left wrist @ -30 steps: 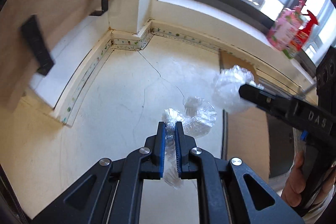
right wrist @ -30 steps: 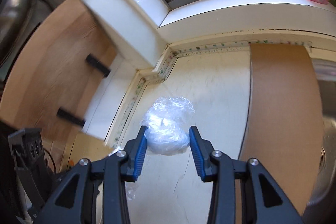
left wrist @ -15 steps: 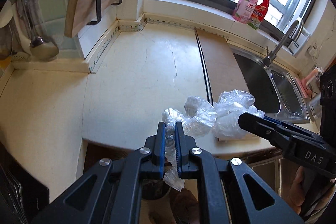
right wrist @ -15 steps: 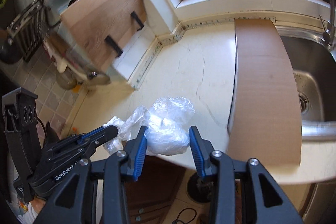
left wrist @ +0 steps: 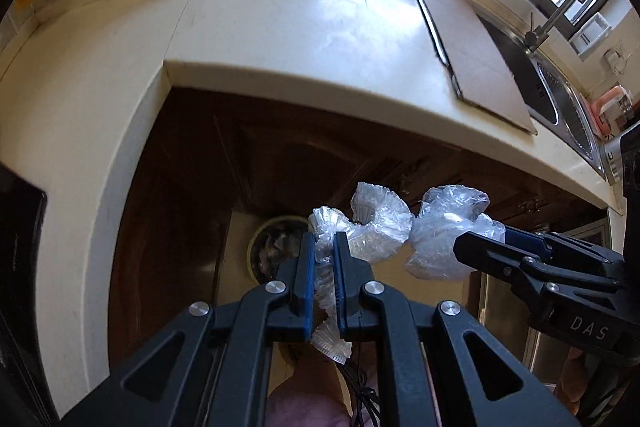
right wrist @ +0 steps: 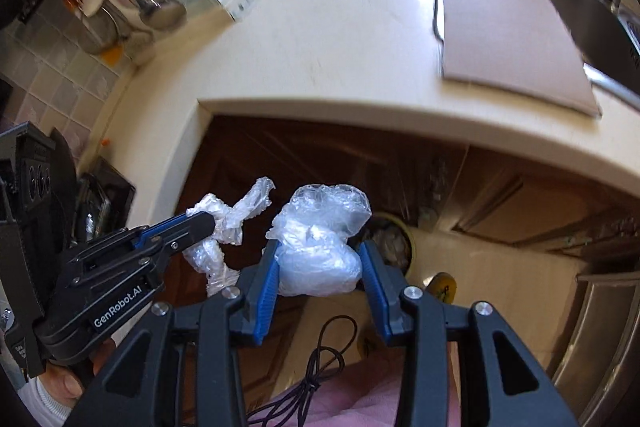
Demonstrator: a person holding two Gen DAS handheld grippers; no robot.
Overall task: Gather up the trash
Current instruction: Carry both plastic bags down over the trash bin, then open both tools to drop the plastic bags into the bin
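Both grippers are loaded, pointing steeply down past the counter edge (left wrist: 360,95) toward the floor. Left gripper (left wrist: 320,267) has its blue pads pressed nearly together on a twisted strip of clear plastic wrap (left wrist: 368,227), most of which bunches out beyond the tips while a frilly tail hangs behind them. Right gripper (right wrist: 320,267) is clamped on a fatter crumpled plastic wad (right wrist: 320,247), its jaws held partway apart by the bulk. Below, in front of the dark cabinet doors (left wrist: 260,167), sits a round trash bin (left wrist: 272,251), its pale rim partly hidden behind the fingers and rubbish already inside. To my eye the step in hand is the drop. It would pay to bring each load squarely over the bin mouth and low to it before letting go, since film this light may drift or cling to the pads. Releasing one side at a time would help, as the two bundles hang just beside each other. A black cable (right wrist: 320,367) lies loose lower down, best kept away from.
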